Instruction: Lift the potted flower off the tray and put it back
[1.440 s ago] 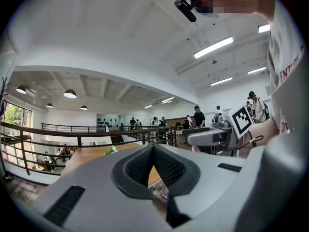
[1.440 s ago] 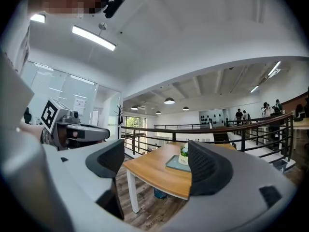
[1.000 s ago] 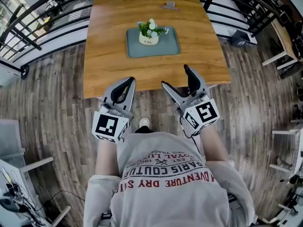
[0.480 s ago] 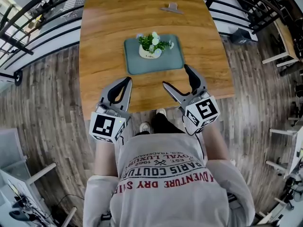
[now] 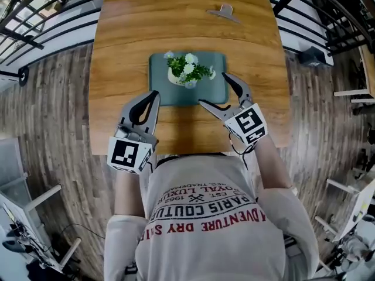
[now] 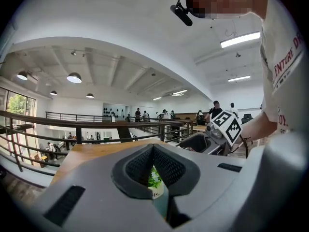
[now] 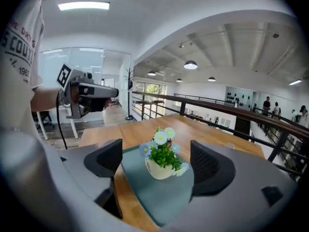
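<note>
A potted flower [image 5: 187,70], white and blue blooms in a cream pot, stands upright on the teal tray [image 5: 217,92] in the middle of the wooden table [image 5: 123,51]. My right gripper [image 5: 215,90] hovers over the tray's near right corner. Its jaws are opening, and the pot [image 7: 162,158] sits ahead of them, untouched by either pad [image 7: 206,168]. My left gripper [image 5: 147,100] is over the table just left of the tray's near corner, jaws shut and empty. Through the slit below its tips [image 6: 153,146] I glimpse the flower [image 6: 154,178].
A small grey clip-like object [image 5: 222,12] lies near the table's far edge. Black railings [image 5: 47,16] run behind the table and plank floor [image 5: 53,110] lies on both sides. The person's torso is close against the near table edge [image 5: 187,151].
Both grippers have moved forward from the table's near edge over the tabletop. The right one now reaches the tray's corner beside the pot, and the flower has not moved.
</note>
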The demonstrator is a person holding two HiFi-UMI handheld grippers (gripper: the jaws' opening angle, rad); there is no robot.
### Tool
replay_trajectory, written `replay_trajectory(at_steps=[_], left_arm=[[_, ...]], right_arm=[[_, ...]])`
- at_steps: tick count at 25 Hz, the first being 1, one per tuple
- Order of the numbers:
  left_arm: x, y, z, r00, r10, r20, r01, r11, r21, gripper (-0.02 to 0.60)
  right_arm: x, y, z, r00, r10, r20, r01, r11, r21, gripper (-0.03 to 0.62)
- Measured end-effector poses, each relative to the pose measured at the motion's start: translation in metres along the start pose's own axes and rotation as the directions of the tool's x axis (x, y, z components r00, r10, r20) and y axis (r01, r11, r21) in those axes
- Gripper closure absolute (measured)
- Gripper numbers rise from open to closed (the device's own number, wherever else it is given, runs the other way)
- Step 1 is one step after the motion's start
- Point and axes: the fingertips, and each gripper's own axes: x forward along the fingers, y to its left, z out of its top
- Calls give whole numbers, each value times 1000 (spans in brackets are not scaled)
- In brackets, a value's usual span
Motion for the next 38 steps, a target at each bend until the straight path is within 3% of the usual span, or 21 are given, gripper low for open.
replay_trajectory(at_steps=[9, 18, 23, 30, 38], left_arm=[[45, 18, -51, 992, 79, -97, -84, 995, -48, 569], [58, 37, -67, 985, 113, -131, -124, 989, -77, 569], [65, 49, -67, 990, 123, -71, -129, 988, -88, 569], [76, 54, -80, 990, 123, -72, -131, 984, -119, 569], [77, 53, -92, 986, 134, -99, -147, 980, -134, 569]], right_arm=[[82, -20, -60, 963, 195, -187, -211, 975, -73, 137], [131, -17, -94, 928, 279, -248, -298, 954, -42, 128], [151, -12, -97, 921, 312, -233, -324, 946, -13, 123], [162, 0, -101, 905, 383, -187, -384, 923, 29, 99], [169, -3, -96, 932, 340, -127, -342, 940, 7, 100]])
